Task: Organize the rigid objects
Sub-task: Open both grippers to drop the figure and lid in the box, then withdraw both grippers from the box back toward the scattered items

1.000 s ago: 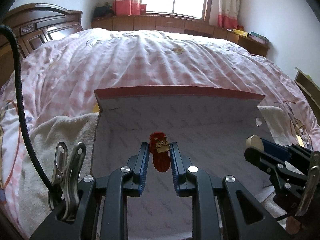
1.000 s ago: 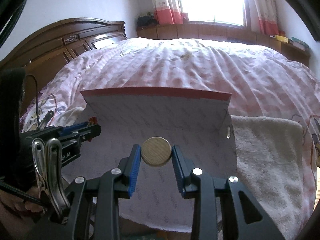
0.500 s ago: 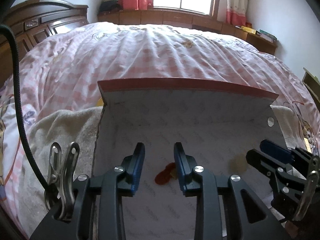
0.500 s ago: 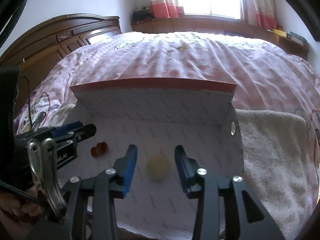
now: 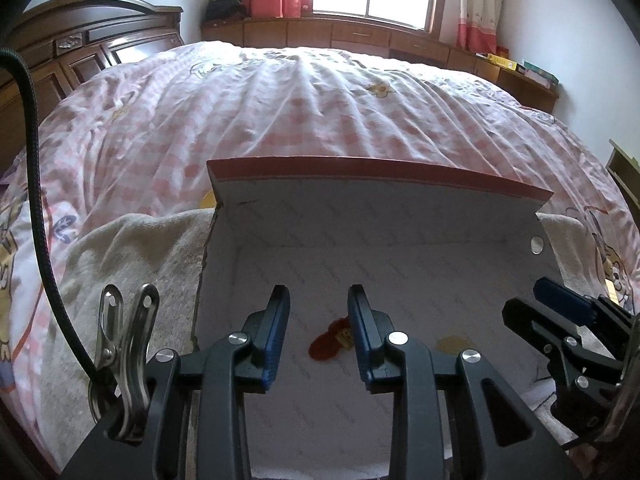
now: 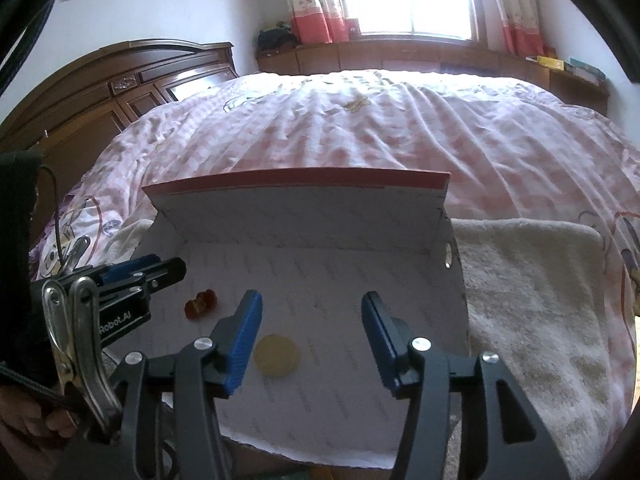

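A white cardboard box with a red rim (image 5: 380, 170) (image 6: 296, 178) lies open on the bed. On its floor rest a small red toy (image 5: 330, 340) (image 6: 201, 304) and a round wooden disc (image 6: 278, 356) (image 5: 454, 345). My left gripper (image 5: 319, 330) hangs open over the red toy, its blue pads apart from it. My right gripper (image 6: 312, 336) is over the disc with its jaws opening; the disc lies loose on the floor by the left pad. Each gripper shows at the edge of the other's view.
The box sits on a cream towel (image 6: 532, 304) (image 5: 132, 264) spread over a pink checked quilt (image 5: 320, 104). A dark wooden headboard (image 6: 120, 92) stands at the left, low cabinets under the window at the back. A black cable (image 5: 36, 200) runs along the left.
Both grippers let go: the red toy and the wooden disc dropped from between the pads onto the box floor. The right jaws have kept widening since.
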